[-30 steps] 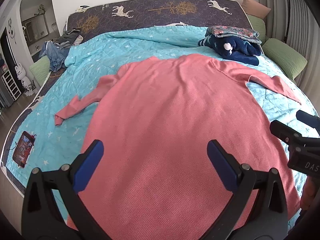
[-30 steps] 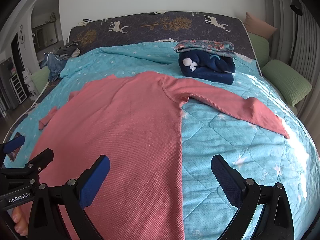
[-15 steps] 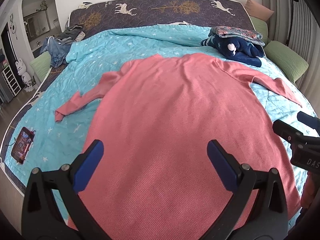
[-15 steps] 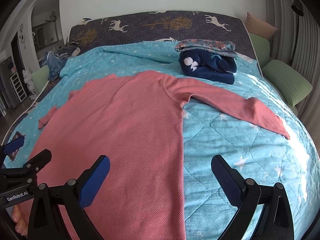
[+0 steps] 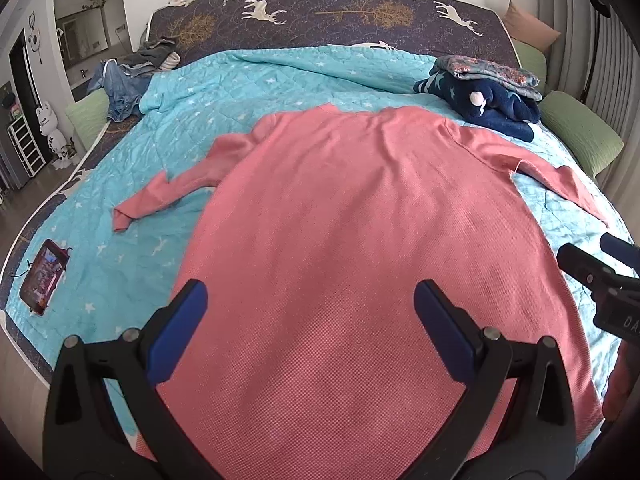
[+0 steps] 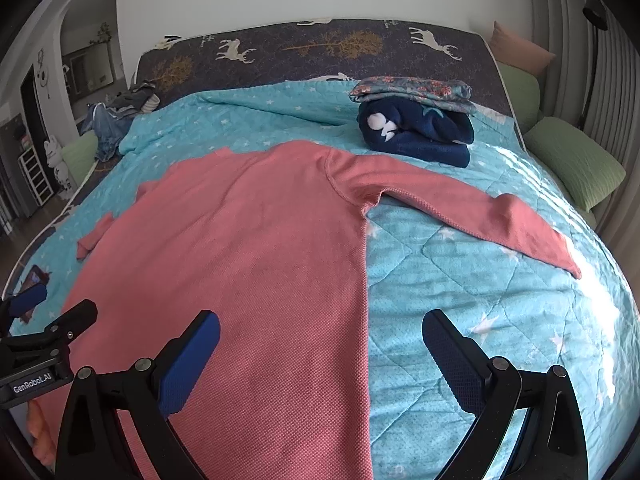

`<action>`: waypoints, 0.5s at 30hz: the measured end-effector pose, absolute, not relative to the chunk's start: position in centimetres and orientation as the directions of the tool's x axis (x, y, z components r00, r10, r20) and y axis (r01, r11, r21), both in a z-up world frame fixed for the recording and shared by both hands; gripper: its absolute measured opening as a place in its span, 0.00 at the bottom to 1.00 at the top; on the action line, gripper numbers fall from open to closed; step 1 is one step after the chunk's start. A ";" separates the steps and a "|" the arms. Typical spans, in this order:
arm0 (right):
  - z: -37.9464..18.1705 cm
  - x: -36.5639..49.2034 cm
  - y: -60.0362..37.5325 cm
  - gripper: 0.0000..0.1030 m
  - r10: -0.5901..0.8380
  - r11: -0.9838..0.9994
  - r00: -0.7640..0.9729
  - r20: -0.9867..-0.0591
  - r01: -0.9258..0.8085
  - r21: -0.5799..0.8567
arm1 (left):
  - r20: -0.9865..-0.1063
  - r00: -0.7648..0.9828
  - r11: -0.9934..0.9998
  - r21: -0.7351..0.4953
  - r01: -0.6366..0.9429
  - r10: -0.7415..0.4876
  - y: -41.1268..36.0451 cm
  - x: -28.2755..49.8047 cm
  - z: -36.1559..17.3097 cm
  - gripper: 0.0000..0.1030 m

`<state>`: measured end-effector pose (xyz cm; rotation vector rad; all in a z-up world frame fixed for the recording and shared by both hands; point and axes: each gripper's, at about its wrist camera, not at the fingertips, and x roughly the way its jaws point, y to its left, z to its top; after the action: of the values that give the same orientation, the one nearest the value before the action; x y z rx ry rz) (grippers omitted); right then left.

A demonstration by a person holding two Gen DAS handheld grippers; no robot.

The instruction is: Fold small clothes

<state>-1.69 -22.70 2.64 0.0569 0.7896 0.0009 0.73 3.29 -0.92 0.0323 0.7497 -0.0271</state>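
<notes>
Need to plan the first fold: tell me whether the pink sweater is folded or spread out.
Spread out. The pink sweater lies flat on the turquoise quilt, both sleeves extended sideways, no fold in the body.

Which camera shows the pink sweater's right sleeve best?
The right wrist view: the right sleeve lies flat and whole there, shoulder to cuff, on the blue quilt. The left wrist view shows it squeezed toward the frame edge.

Sweater (image 5: 360,240) on quilt (image 5: 248,92), clothes stack (image 5: 488,88) behind.
</notes>
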 end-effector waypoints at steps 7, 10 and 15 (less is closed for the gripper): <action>2.9 -1.7 -22.2 1.00 -0.001 1.000 0.721 -0.693 0.008 0.008 | -0.673 0.740 0.999 0.051 0.014 0.024 3.4 0.6 -0.5 1.00; 3.1 -1.6 -21.9 1.00 -0.004 1.000 0.729 -0.684 -0.004 -0.010 | -0.661 0.749 0.998 0.070 0.005 0.043 3.3 0.5 -0.2 1.00; 3.4 -1.1 -21.6 1.00 0.008 1.000 0.732 -0.681 -0.016 -0.005 | -0.657 0.752 0.997 0.076 0.007 0.045 3.4 0.6 0.0 1.00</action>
<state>-1.11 -21.58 3.42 -0.0104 0.7491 0.0131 0.57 3.40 0.03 0.0756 0.7191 0.0206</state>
